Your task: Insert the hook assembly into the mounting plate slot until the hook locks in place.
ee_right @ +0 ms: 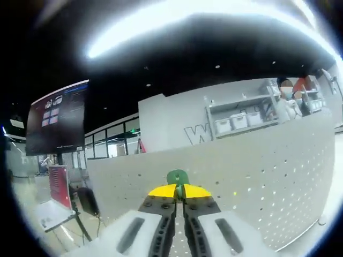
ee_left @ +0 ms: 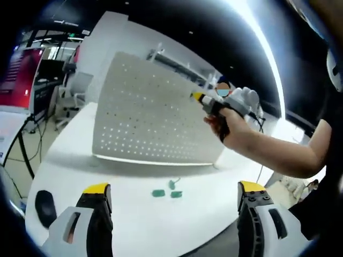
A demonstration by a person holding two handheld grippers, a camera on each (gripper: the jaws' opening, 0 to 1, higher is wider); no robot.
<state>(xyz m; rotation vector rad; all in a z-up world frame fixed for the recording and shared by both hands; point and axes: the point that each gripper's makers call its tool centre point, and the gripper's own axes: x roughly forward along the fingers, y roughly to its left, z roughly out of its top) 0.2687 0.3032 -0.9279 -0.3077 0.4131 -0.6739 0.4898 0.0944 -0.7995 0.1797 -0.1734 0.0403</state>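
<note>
White table (ee_left: 134,214) bearing upright pegboard (ee_left: 150,118), green hooks (ee_left: 166,191) loose, left gripper (ee_left: 174,195) fingers apart, right gripper (ee_right: 179,191) clamping green hook (ee_right: 177,176)

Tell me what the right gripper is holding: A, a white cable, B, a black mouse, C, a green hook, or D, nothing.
C: in the right gripper view the right gripper has its jaws closed on a green hook, right in front of the white pegboard.
</note>
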